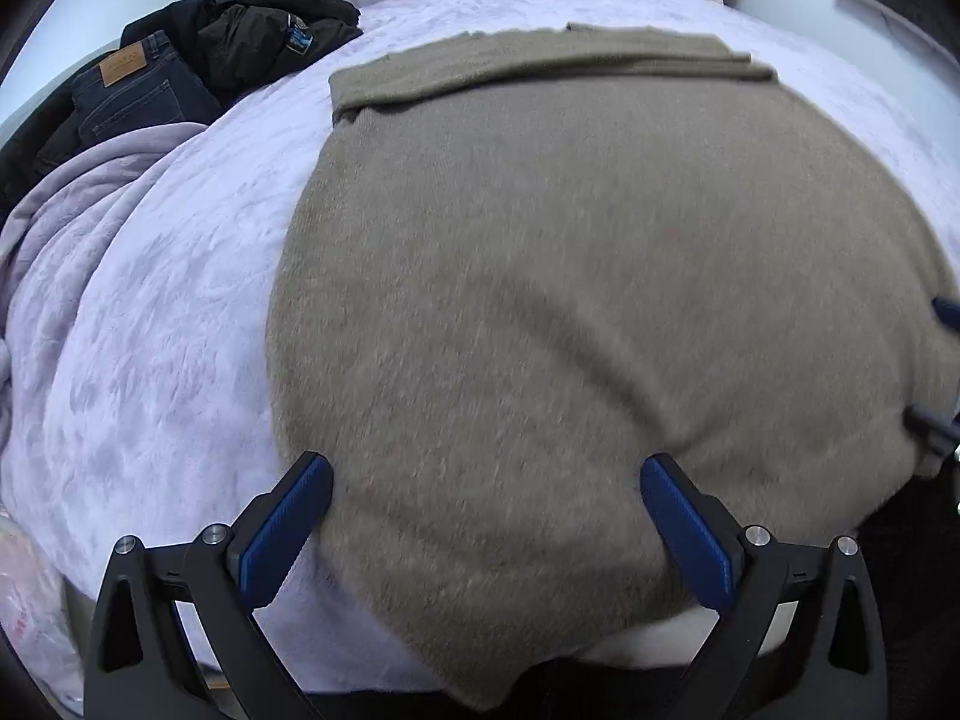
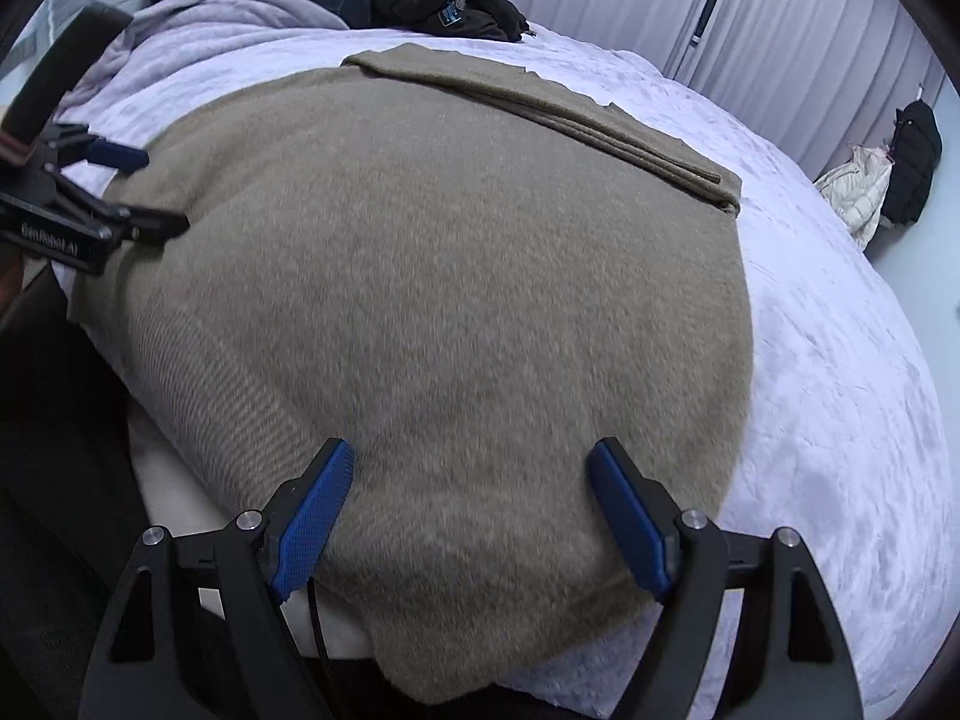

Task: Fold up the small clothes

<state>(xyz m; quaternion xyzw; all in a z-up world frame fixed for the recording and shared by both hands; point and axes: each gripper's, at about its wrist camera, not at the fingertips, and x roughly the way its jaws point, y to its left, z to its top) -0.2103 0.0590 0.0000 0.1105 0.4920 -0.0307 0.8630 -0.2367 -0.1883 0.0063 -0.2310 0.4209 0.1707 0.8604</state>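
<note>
Your taupe knit garment (image 1: 570, 276) lies spread flat on the lavender bed cover (image 1: 168, 312), filling most of both wrist views. The fabric is fuzzy and slightly blurred, plain in colour, with a soft crease running diagonally across the near half. Its far end is folded over into a narrow layered band (image 1: 540, 54) lying across the top edge, several stacked edges showing at the right end. The near hem hangs over the bed edge toward you. Your left gripper (image 1: 486, 516) sits at the near left part of the garment, jaws wide, blue pads (image 1: 282, 534) apart with cloth between them but not pinched. Your right gripper (image 2: 471, 507) sits at the near right part, jaws also wide, gripping nothing. Dark jeans (image 1: 129, 90) and a black jacket (image 1: 264, 24) are piled at the far left corner, beside a bunched lilac blanket (image 1: 78, 204). Pale curtains (image 2: 750, 12) hang beyond the bed.
</note>
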